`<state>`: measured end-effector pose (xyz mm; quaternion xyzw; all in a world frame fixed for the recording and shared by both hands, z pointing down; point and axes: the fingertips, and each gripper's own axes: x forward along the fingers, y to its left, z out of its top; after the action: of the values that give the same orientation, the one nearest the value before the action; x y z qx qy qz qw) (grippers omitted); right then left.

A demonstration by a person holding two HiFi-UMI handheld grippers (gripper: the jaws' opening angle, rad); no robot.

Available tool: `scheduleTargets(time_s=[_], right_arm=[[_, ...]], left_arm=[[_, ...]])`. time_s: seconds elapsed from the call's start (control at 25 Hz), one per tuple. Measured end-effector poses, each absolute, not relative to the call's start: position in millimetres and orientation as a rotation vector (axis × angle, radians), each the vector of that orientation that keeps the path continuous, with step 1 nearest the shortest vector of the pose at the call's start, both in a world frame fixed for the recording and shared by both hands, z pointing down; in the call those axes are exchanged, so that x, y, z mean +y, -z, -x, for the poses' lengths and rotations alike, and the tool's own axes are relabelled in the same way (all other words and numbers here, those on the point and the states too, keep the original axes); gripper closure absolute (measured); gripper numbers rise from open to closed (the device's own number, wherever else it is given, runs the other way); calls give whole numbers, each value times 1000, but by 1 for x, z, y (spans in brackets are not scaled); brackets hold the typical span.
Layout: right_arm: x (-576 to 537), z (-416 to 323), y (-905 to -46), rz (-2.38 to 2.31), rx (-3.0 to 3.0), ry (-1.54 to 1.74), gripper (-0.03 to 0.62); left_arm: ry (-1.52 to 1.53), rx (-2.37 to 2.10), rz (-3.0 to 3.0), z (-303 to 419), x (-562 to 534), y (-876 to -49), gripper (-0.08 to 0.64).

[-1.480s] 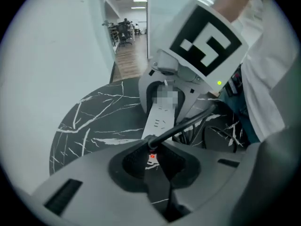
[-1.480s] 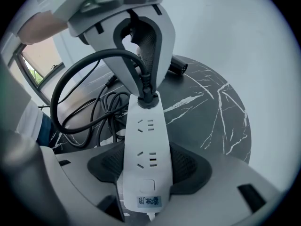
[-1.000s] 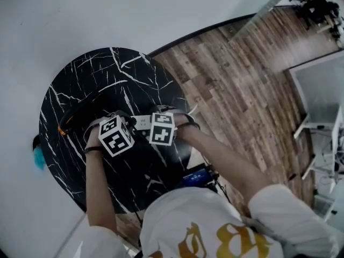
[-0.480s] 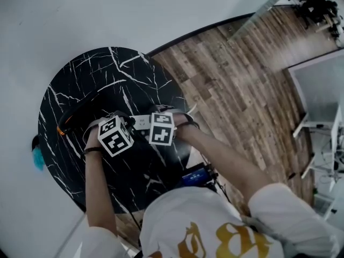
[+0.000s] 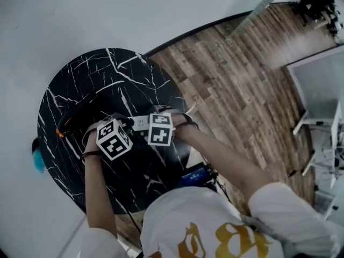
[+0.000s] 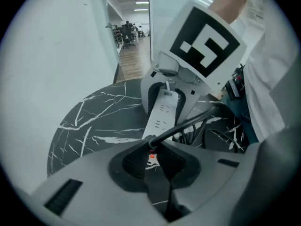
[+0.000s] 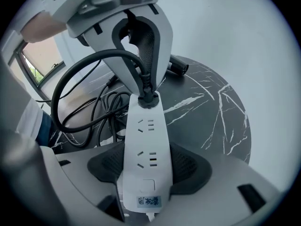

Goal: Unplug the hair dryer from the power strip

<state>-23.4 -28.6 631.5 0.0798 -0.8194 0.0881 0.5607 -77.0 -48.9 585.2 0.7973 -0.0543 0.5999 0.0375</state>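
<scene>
A white power strip (image 7: 146, 149) lies on the black marble table (image 5: 97, 74). My right gripper (image 7: 146, 169) is shut on the strip's near end, with a pad pressing each long side. The hair dryer's black plug (image 7: 146, 98) sits in the strip's far socket. My left gripper (image 6: 151, 150) is shut on that plug (image 6: 150, 142), and its cord (image 6: 188, 124) runs up to the right. The black hair dryer (image 5: 72, 117), with an orange accent, lies on the table left of both grippers. In the head view the two marker cubes (image 5: 114, 138) (image 5: 160, 129) sit side by side over the strip (image 5: 141, 122).
Loops of black cable (image 7: 89, 112) lie beside the strip at the table's near edge. A small device with a blue screen (image 5: 196, 175) sits below the table by the person. Wood floor (image 5: 231, 79) spreads to the right, and a white wall (image 5: 80, 15) curves behind the table.
</scene>
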Motion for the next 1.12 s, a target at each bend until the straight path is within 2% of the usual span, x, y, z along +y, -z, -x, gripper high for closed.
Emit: scheduleTargets(time_s=[0.28,0.52,0.88,1.12], right_arm=[[-29,21,-632,-192,-1937,-212,325],[-29,22,-631,-193,-1923,-218,325],[-29,22,-632,-199,-1930,-220,325],[-30,22,-632,-200,-1937,-224,325]], left_arm=[[-1496,-32,-2294,72,-60,-581,503],[-1794,-194,-2492,75,-50,-583,512],[-1546,-7,-2254,75,-60,-581,505],[-1622,-108,-2362,74,-56,-581,506]])
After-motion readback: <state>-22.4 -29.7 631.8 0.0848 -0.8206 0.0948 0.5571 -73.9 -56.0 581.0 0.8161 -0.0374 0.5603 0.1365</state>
